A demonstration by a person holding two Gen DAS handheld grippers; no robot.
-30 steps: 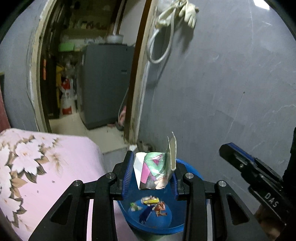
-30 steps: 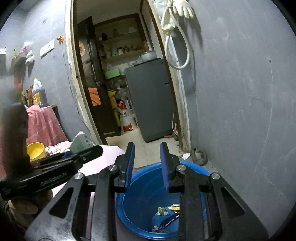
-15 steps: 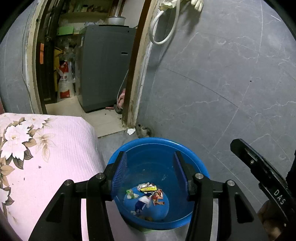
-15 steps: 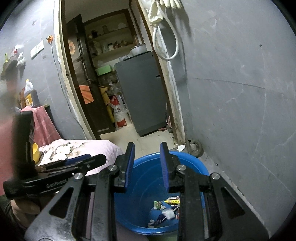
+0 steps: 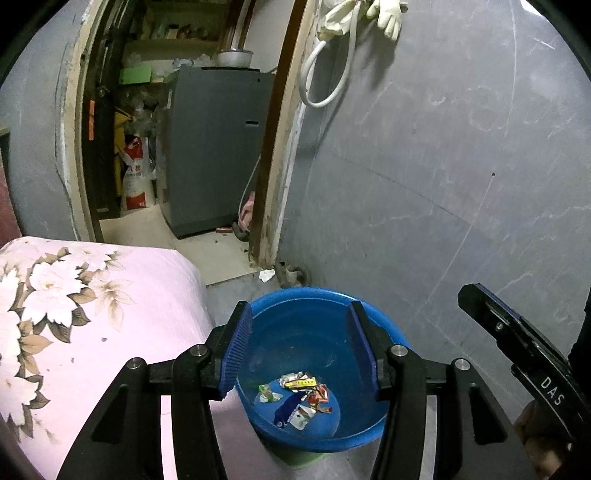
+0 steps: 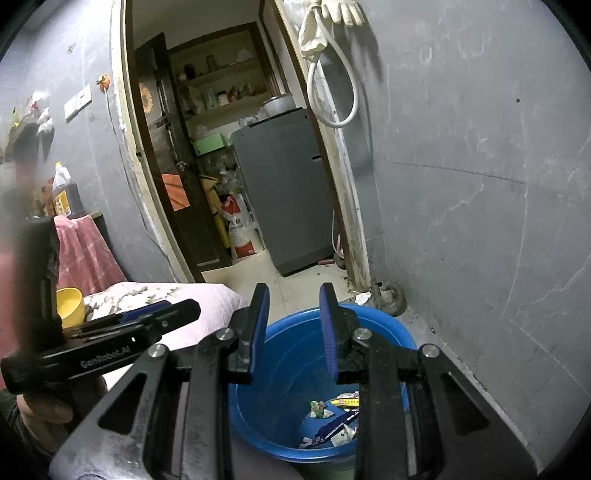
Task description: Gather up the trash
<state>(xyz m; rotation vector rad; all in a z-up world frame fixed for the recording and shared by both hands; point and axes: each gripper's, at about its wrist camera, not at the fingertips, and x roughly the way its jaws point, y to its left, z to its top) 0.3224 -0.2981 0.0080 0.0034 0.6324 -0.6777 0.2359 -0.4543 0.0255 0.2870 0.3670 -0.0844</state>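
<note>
A blue plastic tub (image 5: 325, 302) stands on the floor by the grey wall, with several crumpled wrappers (image 5: 299, 398) lying at its bottom. My left gripper (image 5: 299, 347) hovers over the tub, open wide and empty. My right gripper (image 6: 291, 328) is also over the tub (image 6: 384, 325), open and empty, and the wrappers (image 6: 332, 417) show below it. Each gripper appears at the edge of the other's view: the right one (image 5: 517, 339) to the right, the left one (image 6: 122, 332) to the left.
A pink flowered bed (image 5: 81, 314) lies left of the tub. Behind is a doorway with a grey appliance (image 5: 214, 155) and a red-and-white sack (image 5: 138, 181). A hose and glove (image 5: 351, 22) hang on the grey wall. A yellow bowl (image 6: 68, 306) sits at the left.
One second ago my left gripper was shut on a crumpled colourful wrapper above the tub. It opened, the wrapper dropped into the tub, and the jaws now stand wide. The right gripper stayed open.
</note>
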